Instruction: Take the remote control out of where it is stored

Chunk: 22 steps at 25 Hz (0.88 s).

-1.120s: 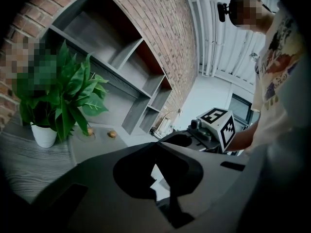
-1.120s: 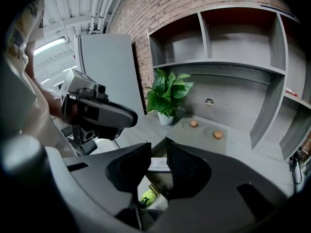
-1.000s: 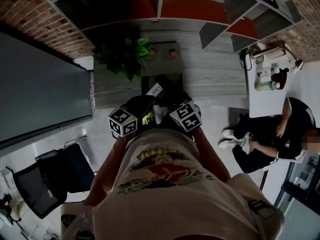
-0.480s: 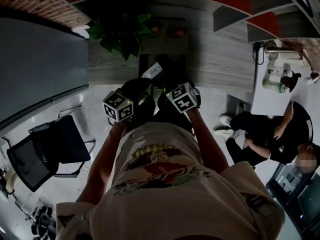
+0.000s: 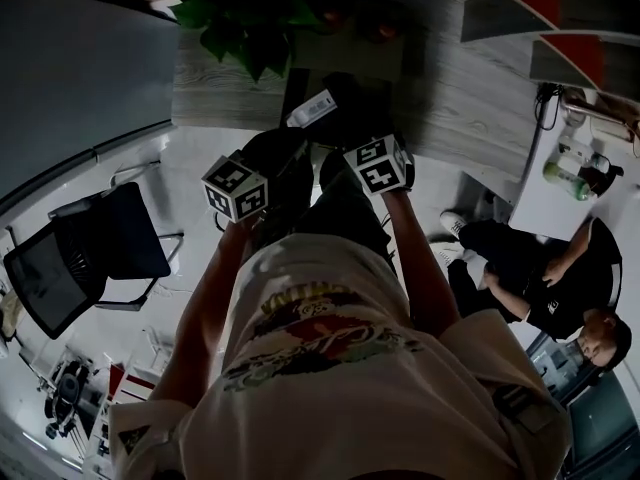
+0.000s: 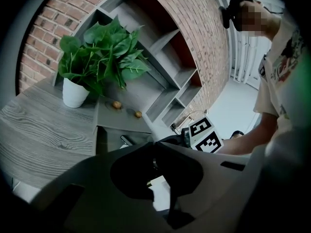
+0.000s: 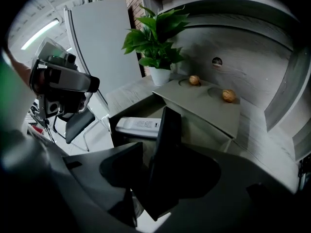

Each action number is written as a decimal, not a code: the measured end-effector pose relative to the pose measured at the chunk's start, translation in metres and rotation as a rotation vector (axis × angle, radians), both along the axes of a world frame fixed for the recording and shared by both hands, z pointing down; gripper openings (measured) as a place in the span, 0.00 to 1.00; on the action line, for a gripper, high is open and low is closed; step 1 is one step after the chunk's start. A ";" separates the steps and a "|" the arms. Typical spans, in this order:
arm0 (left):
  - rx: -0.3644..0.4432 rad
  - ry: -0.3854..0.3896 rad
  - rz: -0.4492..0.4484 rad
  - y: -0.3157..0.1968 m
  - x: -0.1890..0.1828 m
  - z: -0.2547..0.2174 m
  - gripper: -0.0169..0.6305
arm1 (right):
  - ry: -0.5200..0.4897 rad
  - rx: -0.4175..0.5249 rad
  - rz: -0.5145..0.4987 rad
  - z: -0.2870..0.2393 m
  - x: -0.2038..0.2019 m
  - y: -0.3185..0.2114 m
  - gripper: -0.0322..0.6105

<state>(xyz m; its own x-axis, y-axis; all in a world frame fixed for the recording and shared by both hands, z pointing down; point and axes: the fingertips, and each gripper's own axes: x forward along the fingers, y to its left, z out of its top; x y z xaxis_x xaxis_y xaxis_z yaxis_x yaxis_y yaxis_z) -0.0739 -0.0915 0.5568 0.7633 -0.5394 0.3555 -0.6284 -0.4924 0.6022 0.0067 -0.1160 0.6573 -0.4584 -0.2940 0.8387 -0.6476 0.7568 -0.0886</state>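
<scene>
The white remote control [image 7: 138, 126] lies flat in the open drawer [image 7: 209, 130] of the grey wooden cabinet; the head view shows the remote control [image 5: 312, 108] just beyond both grippers. My right gripper [image 7: 146, 152] hovers in front of the drawer, short of the remote. Its jaws are opening and nothing is between them. My left gripper [image 6: 154, 147] is beside it on the left, its jaw tips meeting with nothing held. Their marker cubes, left [image 5: 237, 188] and right [image 5: 380, 165], sit close together.
A potted plant [image 7: 155, 38] stands on the cabinet top left of the drawer. Two small brown balls [image 7: 194, 80] rest on the panel above it. A black chair [image 5: 90, 258] is at my left. A seated person [image 5: 540, 278] and a white table [image 5: 575, 173] are at my right.
The cabinet and drawer have slid toward the top of the head view. Both grippers stay at the drawer's front, and the remote has not moved.
</scene>
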 end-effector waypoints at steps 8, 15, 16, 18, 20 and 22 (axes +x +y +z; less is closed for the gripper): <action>-0.026 -0.011 -0.027 0.006 -0.001 0.009 0.04 | 0.059 -0.009 -0.051 0.019 0.000 -0.002 0.39; -0.038 -0.009 -0.052 0.005 -0.007 0.012 0.03 | 0.066 -0.021 -0.044 0.030 0.002 -0.009 0.40; -0.038 -0.010 -0.053 0.005 -0.008 0.012 0.03 | 0.068 -0.019 -0.044 0.030 0.002 -0.009 0.40; -0.039 -0.012 -0.056 0.004 -0.009 0.012 0.04 | 0.074 -0.013 -0.045 0.030 0.002 -0.010 0.40; -0.039 -0.012 -0.053 0.004 -0.009 0.011 0.03 | 0.079 -0.013 -0.046 0.030 0.002 -0.010 0.40; -0.038 -0.012 -0.047 0.004 -0.007 0.010 0.03 | 0.080 -0.013 -0.046 0.031 0.002 -0.010 0.40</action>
<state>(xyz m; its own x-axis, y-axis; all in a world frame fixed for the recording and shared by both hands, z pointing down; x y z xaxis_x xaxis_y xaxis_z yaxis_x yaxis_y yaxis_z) -0.0813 -0.0875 0.5668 0.7329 -0.5605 0.3856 -0.6577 -0.4388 0.6123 0.0088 -0.1255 0.6887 -0.4031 -0.2624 0.8768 -0.6172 0.7853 -0.0487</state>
